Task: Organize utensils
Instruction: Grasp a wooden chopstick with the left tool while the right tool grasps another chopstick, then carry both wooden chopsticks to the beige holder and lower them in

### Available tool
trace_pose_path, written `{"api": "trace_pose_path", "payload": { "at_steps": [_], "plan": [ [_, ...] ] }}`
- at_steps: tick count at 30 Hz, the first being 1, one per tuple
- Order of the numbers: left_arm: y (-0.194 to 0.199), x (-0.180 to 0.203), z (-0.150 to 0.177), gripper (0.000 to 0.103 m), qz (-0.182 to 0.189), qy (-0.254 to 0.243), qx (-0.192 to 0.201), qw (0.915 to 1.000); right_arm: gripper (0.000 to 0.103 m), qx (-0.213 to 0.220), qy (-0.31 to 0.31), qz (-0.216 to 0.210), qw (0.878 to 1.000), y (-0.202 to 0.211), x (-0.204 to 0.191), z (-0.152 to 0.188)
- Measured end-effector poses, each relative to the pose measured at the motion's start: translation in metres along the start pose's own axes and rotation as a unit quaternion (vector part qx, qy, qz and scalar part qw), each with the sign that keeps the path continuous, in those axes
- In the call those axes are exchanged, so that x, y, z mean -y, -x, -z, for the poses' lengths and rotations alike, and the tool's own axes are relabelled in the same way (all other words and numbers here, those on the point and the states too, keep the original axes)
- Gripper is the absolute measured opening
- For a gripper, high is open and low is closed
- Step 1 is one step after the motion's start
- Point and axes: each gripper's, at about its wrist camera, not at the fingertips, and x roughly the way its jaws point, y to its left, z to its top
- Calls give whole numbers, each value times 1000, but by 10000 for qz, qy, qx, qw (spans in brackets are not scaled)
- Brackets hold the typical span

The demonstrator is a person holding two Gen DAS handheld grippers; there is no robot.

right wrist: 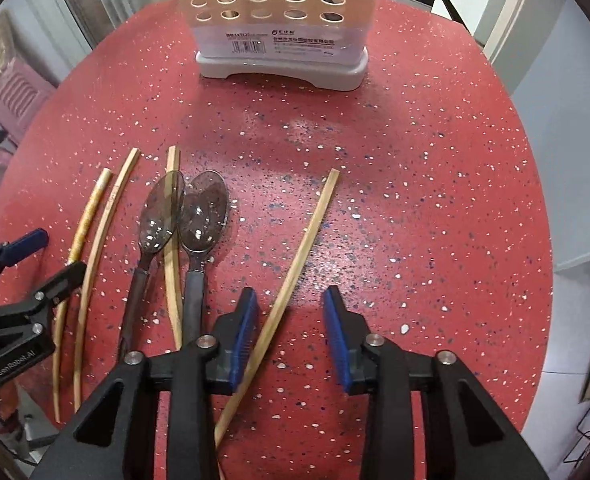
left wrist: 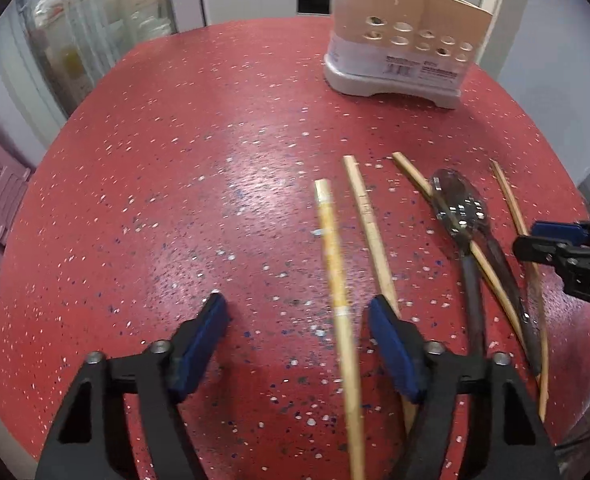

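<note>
Several wooden chopsticks and two dark clear-bowled spoons (right wrist: 203,216) lie on the red speckled table (right wrist: 415,200). A beige perforated utensil holder (right wrist: 283,28) stands at the far side; it also shows in the left wrist view (left wrist: 403,44). My left gripper (left wrist: 297,320) is open, low over the table, with a yellowish chopstick (left wrist: 335,272) lying between its fingers. My right gripper (right wrist: 291,312) is open, with a pale chopstick (right wrist: 295,264) running between its fingers, close to the left pad. The spoons (left wrist: 459,204) lie over a chopstick.
Another chopstick (left wrist: 371,228) lies just by my left gripper's right finger. Pink plastic stools (right wrist: 15,92) stand beyond the table's left edge. A white cabinet and a doorway are behind the holder. The right gripper shows at the right edge of the left wrist view (left wrist: 551,240).
</note>
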Motion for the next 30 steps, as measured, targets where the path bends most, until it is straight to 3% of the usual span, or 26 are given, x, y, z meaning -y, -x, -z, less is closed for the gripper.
{"api": "trace_pose_path", "payload": {
  "at_steps": [2, 3, 6, 11, 16, 23, 30],
  "plan": [
    [1, 5, -4, 80, 55, -97, -36, 9999, 15, -29, 32, -61, 10000, 1, 1, 1],
    [1, 8, -6, 72, 88, -175, -55, 9998, 15, -51, 48, -103, 9999, 2, 2, 1],
    [3, 19, -10, 34, 178, -384, -93, 9991, 7, -60, 145, -172, 9997, 3, 4, 3],
    [8, 15, -7, 33, 320, -229, 23, 9992, 6, 41, -67, -634, 9980, 7, 25, 10],
    [31, 11, 5, 33, 396, -45, 403, 9984, 6, 327, -161, -1073, 9936, 19, 45, 13],
    [70, 1, -1, 33, 534, 275, 1000, 9932, 6, 1053, -234, -1870, 9764, 58, 64, 19],
    [105, 6, -21, 33, 652, 353, 1551, 9851, 6, 1811, -210, -2334, 9551, 99, 74, 1]
  ]
}}
